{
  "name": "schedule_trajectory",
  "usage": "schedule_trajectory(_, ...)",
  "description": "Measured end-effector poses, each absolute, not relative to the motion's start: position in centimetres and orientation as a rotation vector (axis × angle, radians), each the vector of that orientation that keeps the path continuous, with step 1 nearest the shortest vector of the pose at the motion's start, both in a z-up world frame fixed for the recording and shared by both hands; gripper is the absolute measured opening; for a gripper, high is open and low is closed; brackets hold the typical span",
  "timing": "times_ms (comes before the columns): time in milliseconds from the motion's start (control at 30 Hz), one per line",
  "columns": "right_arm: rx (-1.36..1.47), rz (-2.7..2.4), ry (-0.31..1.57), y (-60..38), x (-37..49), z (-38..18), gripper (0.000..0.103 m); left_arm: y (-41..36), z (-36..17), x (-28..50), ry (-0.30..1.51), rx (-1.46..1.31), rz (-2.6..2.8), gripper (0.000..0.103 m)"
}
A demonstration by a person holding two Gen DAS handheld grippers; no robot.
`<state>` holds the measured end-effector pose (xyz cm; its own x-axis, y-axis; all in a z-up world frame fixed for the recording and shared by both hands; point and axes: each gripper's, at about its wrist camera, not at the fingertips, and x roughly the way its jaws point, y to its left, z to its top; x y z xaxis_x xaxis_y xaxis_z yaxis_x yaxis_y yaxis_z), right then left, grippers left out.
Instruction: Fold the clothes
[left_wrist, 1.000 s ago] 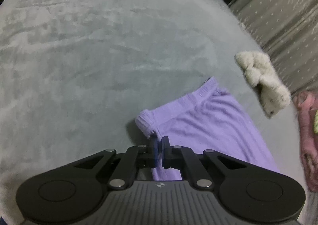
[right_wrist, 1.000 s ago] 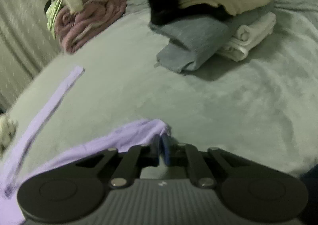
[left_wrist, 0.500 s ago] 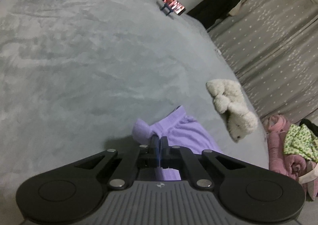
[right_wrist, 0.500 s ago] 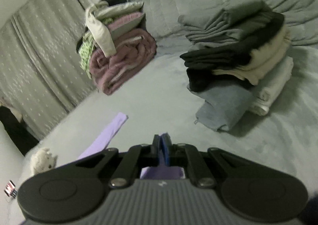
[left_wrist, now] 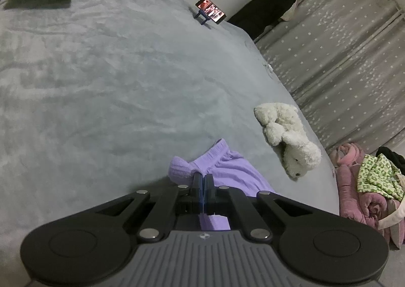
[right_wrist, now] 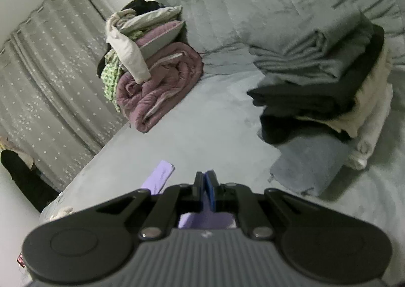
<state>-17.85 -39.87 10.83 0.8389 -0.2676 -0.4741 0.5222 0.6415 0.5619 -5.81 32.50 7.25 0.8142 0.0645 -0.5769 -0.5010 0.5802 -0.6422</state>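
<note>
The left gripper (left_wrist: 203, 178) is clamped on the waistband of the lilac trousers (left_wrist: 227, 168), lifted above the grey blanket (left_wrist: 101, 84). The right gripper (right_wrist: 205, 177) is clamped too — lilac cloth shows beneath its jaws. Farther off lie a white plush toy (left_wrist: 286, 135), a stack of folded clothes (right_wrist: 329, 99) and a mauve quilt (right_wrist: 162, 89).

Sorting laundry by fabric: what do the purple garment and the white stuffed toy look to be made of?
Purple garment: probably soft matte knit, with a ribbed, gathered band at its edge. White stuffed toy: apparently shaggy plush, its pile fluffy and clumped.
</note>
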Motion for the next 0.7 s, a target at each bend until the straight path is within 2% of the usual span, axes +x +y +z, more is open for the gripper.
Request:
schedule_trajectory(333, 0.743, -0.472, 0.359, -40.6, -15.5, 11.1, 0.004, 32.0, 8.9, -4.6, 0.541, -0.839, 0.361, 0.0)
schedule_trajectory(700, 0.687, -0.481, 0.365, -41.4, -6.0, 12.1, 0.004, 30.7, 11.1, 3.2, 0.615, -0.717, 0.369, 0.0)
